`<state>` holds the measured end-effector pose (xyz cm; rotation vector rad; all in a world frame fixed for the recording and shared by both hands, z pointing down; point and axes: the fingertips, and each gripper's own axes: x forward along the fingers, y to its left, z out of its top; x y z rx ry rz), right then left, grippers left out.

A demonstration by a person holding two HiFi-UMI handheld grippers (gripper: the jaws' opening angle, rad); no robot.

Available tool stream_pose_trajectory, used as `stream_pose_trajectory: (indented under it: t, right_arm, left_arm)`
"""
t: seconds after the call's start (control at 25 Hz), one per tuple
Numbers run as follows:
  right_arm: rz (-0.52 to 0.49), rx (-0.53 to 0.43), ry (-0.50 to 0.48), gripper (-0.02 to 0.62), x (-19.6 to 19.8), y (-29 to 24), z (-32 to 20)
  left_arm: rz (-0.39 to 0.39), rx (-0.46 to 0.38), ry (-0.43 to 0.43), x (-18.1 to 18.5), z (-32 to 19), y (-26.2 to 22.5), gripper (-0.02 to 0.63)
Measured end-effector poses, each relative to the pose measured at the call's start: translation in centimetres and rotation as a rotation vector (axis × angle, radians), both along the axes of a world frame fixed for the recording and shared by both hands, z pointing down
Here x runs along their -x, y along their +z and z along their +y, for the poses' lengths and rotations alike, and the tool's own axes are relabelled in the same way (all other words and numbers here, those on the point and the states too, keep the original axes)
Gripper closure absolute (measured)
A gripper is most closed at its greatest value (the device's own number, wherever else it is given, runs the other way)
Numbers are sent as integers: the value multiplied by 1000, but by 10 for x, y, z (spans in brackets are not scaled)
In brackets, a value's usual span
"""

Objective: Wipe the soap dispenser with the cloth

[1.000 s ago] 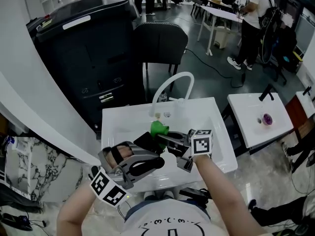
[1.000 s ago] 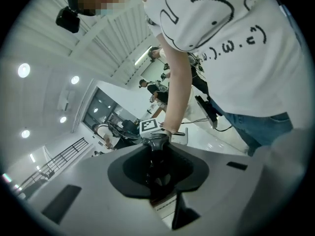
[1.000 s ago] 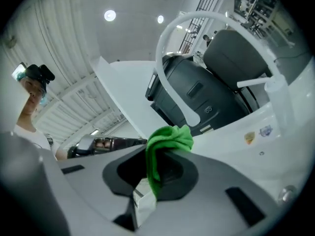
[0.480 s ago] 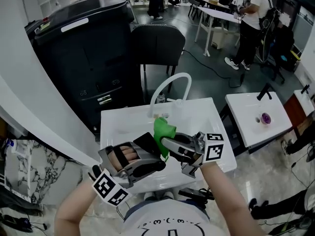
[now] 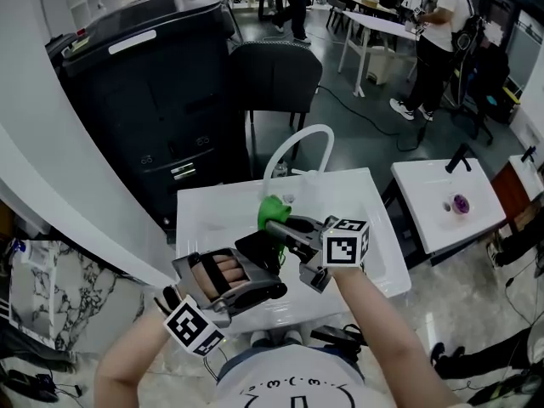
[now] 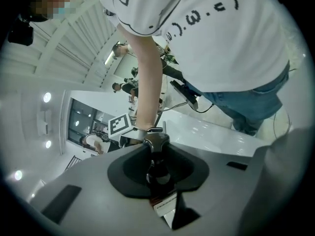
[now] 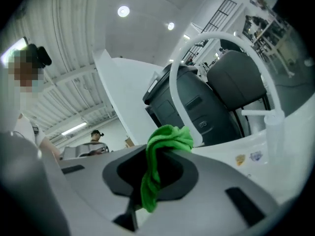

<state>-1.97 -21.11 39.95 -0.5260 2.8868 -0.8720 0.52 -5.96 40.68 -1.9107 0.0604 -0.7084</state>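
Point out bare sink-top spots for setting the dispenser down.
Bare: the sink deck's left strip beside the basin, and the right side beyond the right gripper. Crowded: mid-basin below the faucet, where it holds the cloth next to the left gripper and soap dispenser.

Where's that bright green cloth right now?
The cloth is mid-frame in the head view, pinched in the right tool over the white sink, just before the curved faucet, beside the soap dispenser held by the left tool.
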Motion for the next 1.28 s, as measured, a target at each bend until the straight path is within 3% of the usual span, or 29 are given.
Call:
stream_pose_trajectory:
  t: [0.12, 0.28, 0.4, 0.56, 0.68, 0.88, 1.28]
  right_arm:
    - [73, -81, 68, 546, -5, -6, -6]
    - [57, -233, 79, 546, -12, -40, 3]
    - [115, -354, -22, 546, -5, -56, 26]
    - [323, -455, -231, 546, 11, -36, 58]
    - [446, -458, -339, 546, 17, -12, 71]
    - [492, -418, -412, 546, 20, 4, 79]
    - [600, -343, -339, 546, 25, 30, 34]
  left_arm:
    - [-11, 45, -11, 4, -2, 6, 515]
    - [-49, 53, -19, 11, -6, 16, 515]
    - [-72, 54, -17, 13, -7, 20, 515]
    - [-112, 24, -1, 14, -8, 22, 515]
    - [-168, -6, 24, 15, -7, 27, 514]
    - [-295, -42, 50, 25, -5, 47, 514]
    - [-309, -23, 70, 18, 3, 49, 512]
